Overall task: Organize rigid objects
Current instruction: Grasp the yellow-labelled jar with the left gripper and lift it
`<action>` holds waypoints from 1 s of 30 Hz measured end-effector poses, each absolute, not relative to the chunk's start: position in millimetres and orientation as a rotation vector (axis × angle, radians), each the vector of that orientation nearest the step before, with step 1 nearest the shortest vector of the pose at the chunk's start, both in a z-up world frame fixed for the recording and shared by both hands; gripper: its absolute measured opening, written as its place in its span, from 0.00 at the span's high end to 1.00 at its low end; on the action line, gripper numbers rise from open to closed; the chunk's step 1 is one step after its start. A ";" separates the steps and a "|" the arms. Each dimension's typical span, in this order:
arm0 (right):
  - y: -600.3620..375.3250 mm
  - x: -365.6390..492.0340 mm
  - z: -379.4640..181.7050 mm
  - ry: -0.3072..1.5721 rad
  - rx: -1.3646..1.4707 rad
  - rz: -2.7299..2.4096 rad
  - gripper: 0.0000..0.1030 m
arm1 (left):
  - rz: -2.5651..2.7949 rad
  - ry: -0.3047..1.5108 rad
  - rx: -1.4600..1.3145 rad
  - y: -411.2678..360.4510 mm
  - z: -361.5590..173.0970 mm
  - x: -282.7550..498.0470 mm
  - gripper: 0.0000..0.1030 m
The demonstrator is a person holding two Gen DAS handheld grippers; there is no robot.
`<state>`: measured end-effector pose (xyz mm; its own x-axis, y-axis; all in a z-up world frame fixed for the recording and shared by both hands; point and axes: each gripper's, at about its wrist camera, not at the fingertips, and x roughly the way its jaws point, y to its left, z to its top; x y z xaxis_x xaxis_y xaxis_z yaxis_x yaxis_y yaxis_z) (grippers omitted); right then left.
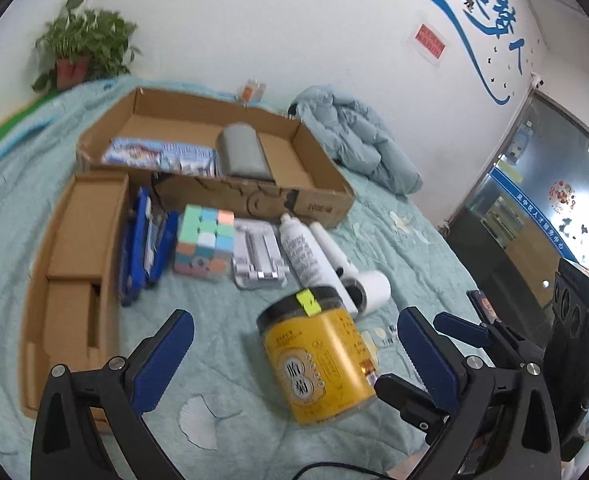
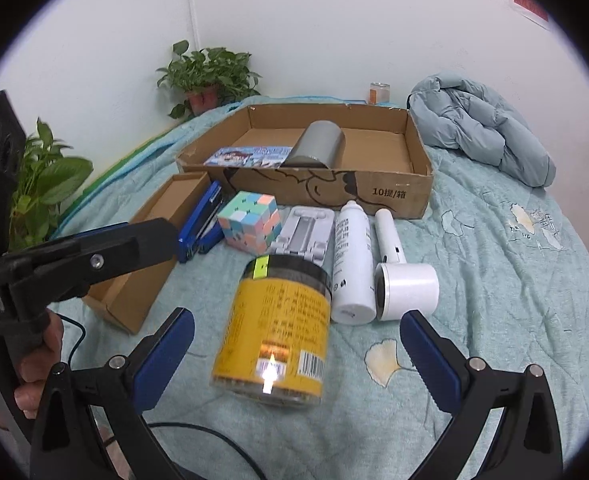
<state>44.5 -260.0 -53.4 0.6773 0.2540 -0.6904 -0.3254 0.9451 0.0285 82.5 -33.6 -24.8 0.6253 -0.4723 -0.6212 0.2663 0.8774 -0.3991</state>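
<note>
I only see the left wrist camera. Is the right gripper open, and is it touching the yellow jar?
Observer: In the right wrist view the right gripper is open, its fingers wide apart. The yellow jar lies on its side just ahead of them, untouched.
Operator: What's on the side of the jar facing that camera?
Observer: A barcode on the label, close to the jar's clear base.
Operator: Anything beside my left gripper that I'm missing?
Observer: Yes, a second leafy plant stands at the bed's edge behind the left gripper, nearer than the potted one by the wall.
</note>
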 end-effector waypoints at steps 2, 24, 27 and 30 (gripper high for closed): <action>-258.6 44.0 -58.4 0.775 -0.115 0.327 0.01 | -0.449 0.836 -0.301 -34.4 -35.4 87.0 0.01; -289.9 92.3 -106.6 1.064 0.295 0.589 0.31 | -0.675 1.130 -0.515 -54.5 -114.6 152.4 0.04; -276.3 95.8 -109.8 1.073 0.293 0.617 0.29 | -0.657 1.157 -0.494 -51.3 -118.9 153.2 0.05; -268.4 100.8 -112.8 1.088 0.296 0.643 0.27 | -0.650 1.182 -0.543 -44.1 -124.1 155.2 0.06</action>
<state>100.8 -268.4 -112.8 0.3073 0.6168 -0.7247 -0.3371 0.7827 0.5232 155.2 -44.1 -124.1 0.2399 -0.7123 -0.6596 0.1756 0.7001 -0.6921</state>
